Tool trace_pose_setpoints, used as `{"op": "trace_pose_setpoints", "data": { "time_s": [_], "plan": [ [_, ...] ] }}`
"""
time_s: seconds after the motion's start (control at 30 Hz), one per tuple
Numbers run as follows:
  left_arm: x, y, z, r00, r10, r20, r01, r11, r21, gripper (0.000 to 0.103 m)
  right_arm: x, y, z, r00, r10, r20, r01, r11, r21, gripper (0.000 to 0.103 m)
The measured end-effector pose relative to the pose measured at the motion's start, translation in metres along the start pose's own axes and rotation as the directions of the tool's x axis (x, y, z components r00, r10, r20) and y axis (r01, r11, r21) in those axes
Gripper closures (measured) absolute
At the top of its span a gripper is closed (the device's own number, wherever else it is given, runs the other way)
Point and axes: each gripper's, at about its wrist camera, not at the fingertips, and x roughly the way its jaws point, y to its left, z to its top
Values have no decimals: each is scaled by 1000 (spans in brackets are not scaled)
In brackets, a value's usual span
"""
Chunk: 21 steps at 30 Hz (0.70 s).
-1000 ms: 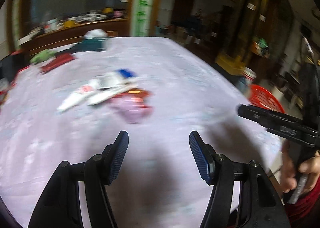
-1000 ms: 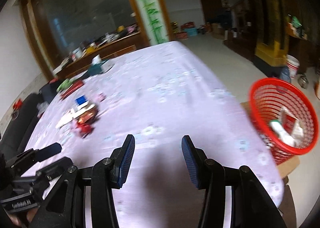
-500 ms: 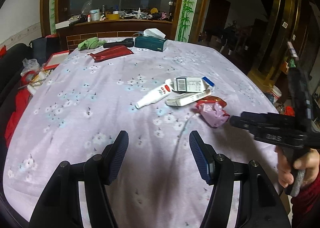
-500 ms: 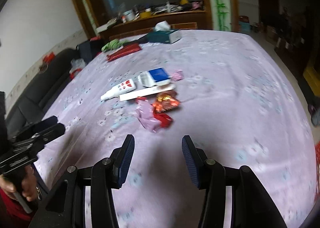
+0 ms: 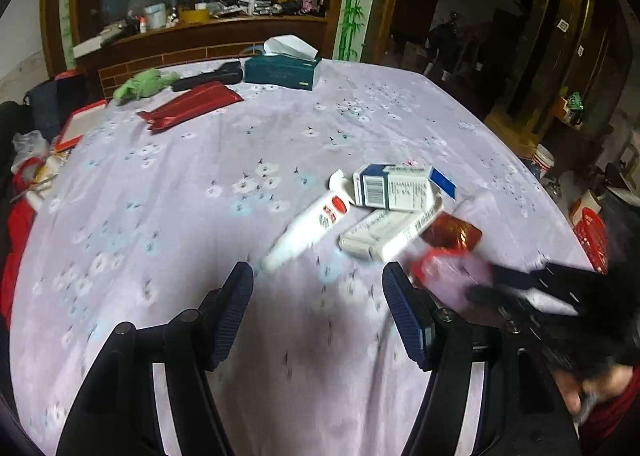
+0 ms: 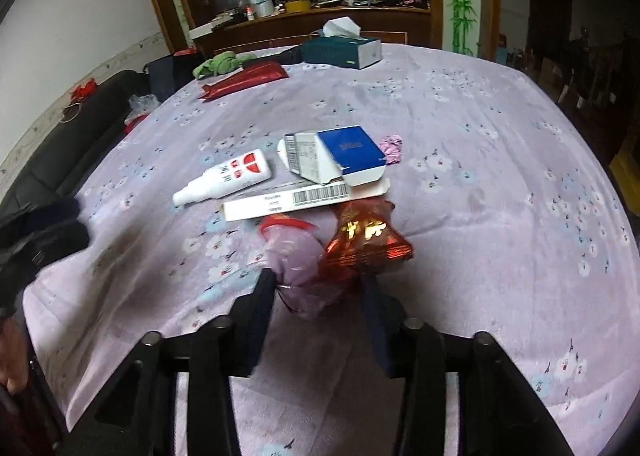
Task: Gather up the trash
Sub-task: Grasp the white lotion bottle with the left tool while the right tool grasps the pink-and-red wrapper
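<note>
A heap of trash lies mid-table on the lilac flowered cloth (image 6: 500, 183): a white bottle with a red label (image 6: 228, 175), a blue-and-white carton (image 6: 336, 155), a long white barcode box (image 6: 288, 201), a red-gold foil wrapper (image 6: 366, 240) and a crumpled pink plastic bag (image 6: 300, 264). My right gripper (image 6: 318, 286) is closing on the pink bag, which fills the gap and touches both pads. My left gripper (image 5: 318, 282) is opening with nothing between its fingers, just short of the white bottle (image 5: 316, 223). A red basket (image 5: 592, 232) stands off the table's right edge.
At the far end lie a teal tissue box (image 5: 280, 69), a red pouch (image 5: 192, 105), a green cloth (image 5: 144, 83) and a black item (image 5: 212, 79). A small pink wrapper (image 6: 391, 147) sits beside the carton. A dark sofa (image 6: 80, 127) runs along the left side.
Both grippers have moved in on the trash heap. The right one has reached the pink bag and its jaws have narrowed around it. The left jaws stand slightly wider.
</note>
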Motion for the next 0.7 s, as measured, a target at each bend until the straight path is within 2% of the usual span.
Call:
{"op": "trace_pose_setpoints", "data": {
  "time_s": [0.2, 0.37, 0.43, 0.53, 0.7],
  "plan": [
    [48, -7, 21, 997, 21, -75, -18, 999, 42, 39, -32, -5, -14, 997, 63, 44, -64, 998, 26, 67],
    [74, -15, 30, 993, 38, -115, -28, 996, 88, 50, -58, -14, -22, 991, 105, 89, -110, 992, 59, 67],
    [84, -16, 30, 989, 68, -129, -56, 994, 99, 55, -63, -17, -25, 989, 110, 98, -117, 991, 68, 67],
    [94, -11, 32, 987, 71, -143, -60, 995, 82, 65, -67, -21, -28, 989, 109, 104, -118, 990, 76, 67],
    [108, 1, 31, 985, 46, -165, -43, 999, 20, 69, -69, -25, -32, 987, 122, 105, -132, 987, 95, 67]
  ]
}}
